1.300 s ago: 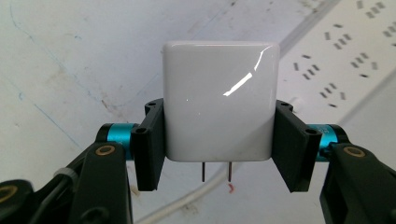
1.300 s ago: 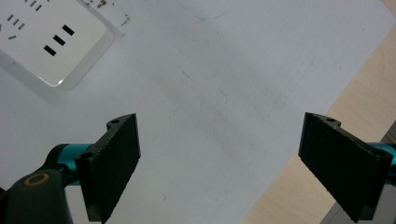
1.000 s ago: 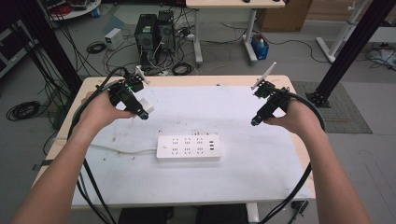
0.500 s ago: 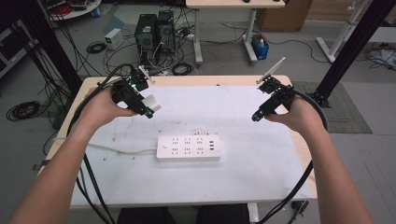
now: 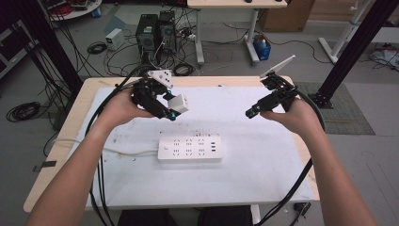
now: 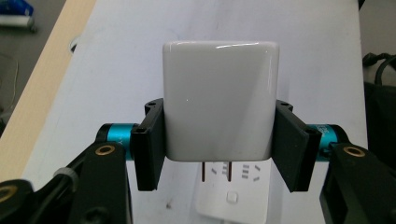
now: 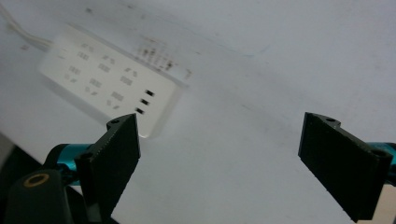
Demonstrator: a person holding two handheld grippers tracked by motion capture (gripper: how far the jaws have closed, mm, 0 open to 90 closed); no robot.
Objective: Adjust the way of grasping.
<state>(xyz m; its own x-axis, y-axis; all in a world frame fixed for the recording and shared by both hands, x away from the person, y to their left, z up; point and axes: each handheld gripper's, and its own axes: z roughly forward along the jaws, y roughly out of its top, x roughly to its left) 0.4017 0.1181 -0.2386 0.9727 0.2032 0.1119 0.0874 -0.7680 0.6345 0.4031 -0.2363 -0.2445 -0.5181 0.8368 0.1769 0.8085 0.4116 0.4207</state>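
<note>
A white plug adapter (image 5: 179, 103) hangs above the table's back left, with my left gripper (image 5: 172, 112) shut on it. In the left gripper view the two black jaws press on both sides of the adapter (image 6: 219, 93), held in my left gripper (image 6: 219, 114). Its two prongs point down toward the white power strip (image 6: 231, 198) below. The power strip (image 5: 189, 149) lies flat at the table's middle, its cord running off to the left. My right gripper (image 5: 250, 113) hovers at the back right. In its own view my right gripper (image 7: 222, 123) is open and empty, with the strip (image 7: 107, 84) beyond its left jaw.
A white mat (image 5: 263, 160) covers the wooden table (image 5: 56, 155). Black cables (image 5: 101, 188) trail from both grippers over the front edge. Computer towers (image 5: 153, 30) and loose cables stand on the floor behind the table, and black frame posts (image 5: 350, 52) rise at both sides.
My left gripper has carried the adapter to the right, toward the table's middle, and slightly up. The right gripper has barely moved and stays open.
</note>
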